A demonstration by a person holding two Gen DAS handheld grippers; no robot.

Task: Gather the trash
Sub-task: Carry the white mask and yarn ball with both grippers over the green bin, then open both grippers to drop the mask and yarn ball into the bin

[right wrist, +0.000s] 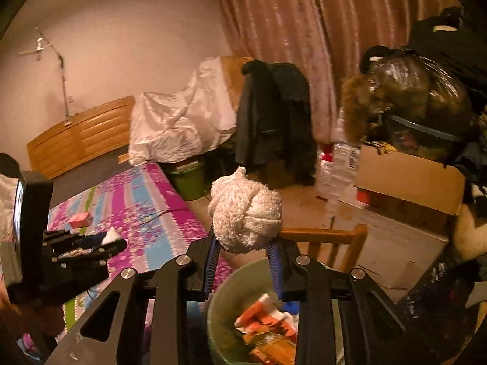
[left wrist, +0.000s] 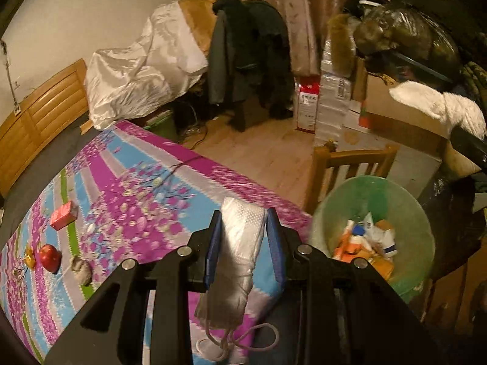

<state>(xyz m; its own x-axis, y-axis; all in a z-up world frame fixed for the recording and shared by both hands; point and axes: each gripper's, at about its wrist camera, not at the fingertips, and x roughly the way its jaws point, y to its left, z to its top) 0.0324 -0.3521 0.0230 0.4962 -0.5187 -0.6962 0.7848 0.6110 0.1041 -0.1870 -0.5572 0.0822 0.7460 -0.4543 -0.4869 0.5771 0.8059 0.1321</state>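
- Left wrist view: black two-finger left gripper [left wrist: 242,243] with blue pads, its tongs pinching a crumpled white plastic wrapper [left wrist: 240,249] with a looped cord hanging from its lower end.
- The wrapper stands upright between the pads, clamped on both sides, probably so that it does not slip while carried.
- Beneath the gripper lies a bed cover with a purple, blue and pink floral pattern [left wrist: 146,194].
- On the cover, far to the left, rest a small red carton [left wrist: 64,214], a round red apple [left wrist: 49,258] and a grey crumpled lump [left wrist: 81,270]. These look like items not yet collected, though the apple may not be trash.
- To the right, beside the bed edge, stands a round translucent green waste bin [left wrist: 417,213], already holding orange and white packaging.
- The wrapper is near the bin but not yet over its opening.
- A wooden chair back [left wrist: 353,155] stands just behind the bin.

- Right wrist view: matching black right gripper [right wrist: 243,243], its tongs pinching a fluffy white ball of wadded tissue or cloth [right wrist: 246,213].
- The wad bulges above the pads and is squeezed at its lower part.
- The green bin's rim [right wrist: 219,292] sits directly below this gripper, so the wad seems placed for dropping.
- At the left edge, the other gripper appears side-on above the floral cover.
- Behind are a dark coat draped on a chair [right wrist: 274,115] and a cardboard box [right wrist: 408,179].
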